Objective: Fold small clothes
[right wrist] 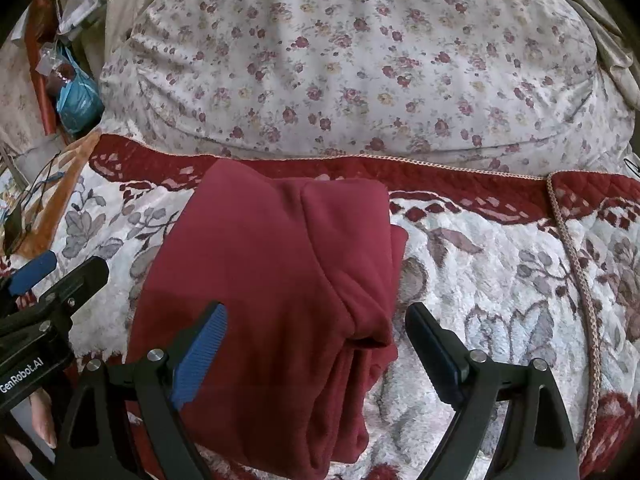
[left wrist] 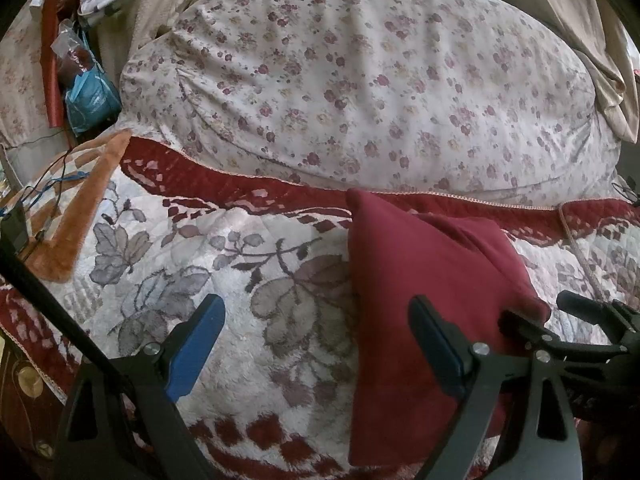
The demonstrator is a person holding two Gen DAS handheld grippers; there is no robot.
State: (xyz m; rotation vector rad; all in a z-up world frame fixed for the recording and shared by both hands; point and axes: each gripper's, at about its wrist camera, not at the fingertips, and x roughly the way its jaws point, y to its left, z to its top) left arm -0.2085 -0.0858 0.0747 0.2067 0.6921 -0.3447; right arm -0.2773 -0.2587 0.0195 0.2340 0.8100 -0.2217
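Both tools stand wide open with nothing between their fingers, as far as we can see. Our right tool (right wrist: 316, 344) hangs over the near part of the red garment (right wrist: 280, 280), its blue-padded finger (right wrist: 200, 354) above the cloth and its dark finger (right wrist: 434, 354) just off the garment's right edge, over the blanket (right wrist: 500, 300). Our left tool (left wrist: 316, 344) sits to the left, its blue finger (left wrist: 196, 350) over the bare blanket and its right finger (left wrist: 436, 352) over the garment's left side. We also catch each tool in the other's view, close beside one another.

We see the red garment lying folded on the bed, a soft bundle with layered edges showing at its near right corner. It rests on the white blanket with grey leaves and a dark red border. Beyond the border lies a big flowered pillow (right wrist: 360, 60), touching the blanket's far edge. Far left, past an orange blanket (left wrist: 80, 208), we make out a blue bag (left wrist: 90, 100) among some clutter
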